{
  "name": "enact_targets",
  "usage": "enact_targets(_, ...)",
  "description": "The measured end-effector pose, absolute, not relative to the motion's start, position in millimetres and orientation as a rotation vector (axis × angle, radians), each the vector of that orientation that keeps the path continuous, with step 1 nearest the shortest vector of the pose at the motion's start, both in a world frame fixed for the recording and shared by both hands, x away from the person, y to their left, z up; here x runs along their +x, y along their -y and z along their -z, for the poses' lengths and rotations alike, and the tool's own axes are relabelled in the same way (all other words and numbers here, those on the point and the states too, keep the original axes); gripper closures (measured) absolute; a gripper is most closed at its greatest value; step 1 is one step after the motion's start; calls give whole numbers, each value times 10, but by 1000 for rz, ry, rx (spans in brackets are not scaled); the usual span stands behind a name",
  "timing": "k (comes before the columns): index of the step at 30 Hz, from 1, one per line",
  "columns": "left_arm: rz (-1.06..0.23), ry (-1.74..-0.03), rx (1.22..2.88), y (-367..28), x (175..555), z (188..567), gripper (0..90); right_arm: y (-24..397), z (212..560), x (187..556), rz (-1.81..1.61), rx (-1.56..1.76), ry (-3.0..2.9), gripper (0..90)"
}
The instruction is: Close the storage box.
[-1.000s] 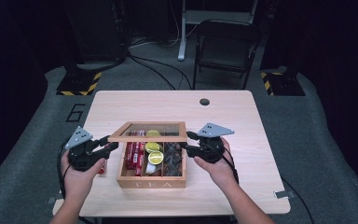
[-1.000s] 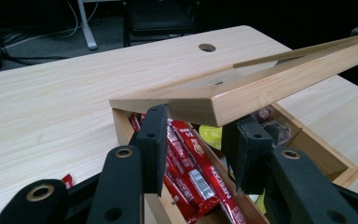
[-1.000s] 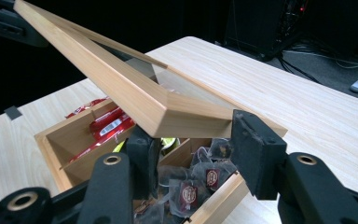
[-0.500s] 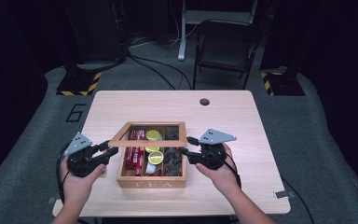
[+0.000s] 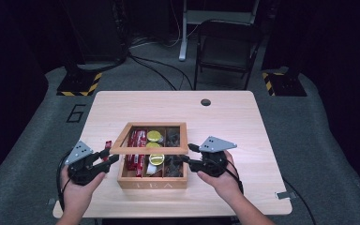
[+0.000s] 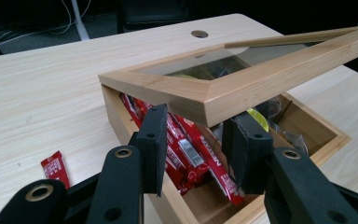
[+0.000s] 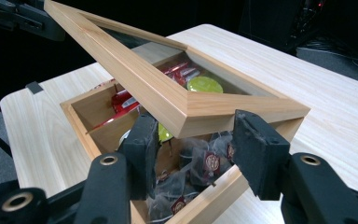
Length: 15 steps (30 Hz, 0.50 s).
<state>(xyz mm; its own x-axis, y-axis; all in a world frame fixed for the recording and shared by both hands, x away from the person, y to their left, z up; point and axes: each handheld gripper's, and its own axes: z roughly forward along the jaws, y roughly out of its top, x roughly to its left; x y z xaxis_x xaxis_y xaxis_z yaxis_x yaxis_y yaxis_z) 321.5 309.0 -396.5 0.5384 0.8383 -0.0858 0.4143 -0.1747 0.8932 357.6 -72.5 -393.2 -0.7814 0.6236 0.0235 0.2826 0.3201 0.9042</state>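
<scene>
A wooden tea box point(image 5: 152, 183) stands mid-table, its hinged glass lid point(image 5: 147, 150) slanting half open over it. Inside lie red sachets point(image 5: 136, 157), yellow-green pods point(image 5: 154, 137) and dark tea bags point(image 5: 174, 166). My left gripper point(image 5: 111, 158) is at the lid's front left corner. In the left gripper view its jaws point(image 6: 198, 144) stand apart just under the lid's rim point(image 6: 242, 88), not pressing on it. My right gripper point(image 5: 186, 159) is at the front right corner. Its jaws point(image 7: 200, 149) have just been opening and straddle the lid's corner point(image 7: 214, 112) without pressing on it.
A loose red sachet point(image 5: 107, 146) lies on the table just left of the box, close to my left gripper. The tabletop has a round cable hole point(image 5: 206, 102) near its far edge. A folding chair point(image 5: 225, 51) and striped floor bases point(image 5: 79, 84) stand beyond the table.
The lid has tipped lower toward the box. Both hands have come down and toward the table's front edge with its front corners.
</scene>
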Motion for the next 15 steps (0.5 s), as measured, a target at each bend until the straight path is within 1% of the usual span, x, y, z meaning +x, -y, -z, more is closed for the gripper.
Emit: enact_targets(15,-546,-1032,1821,-3089,3080,4208,601,718,4156,3428,-1420,821,-2288,492)
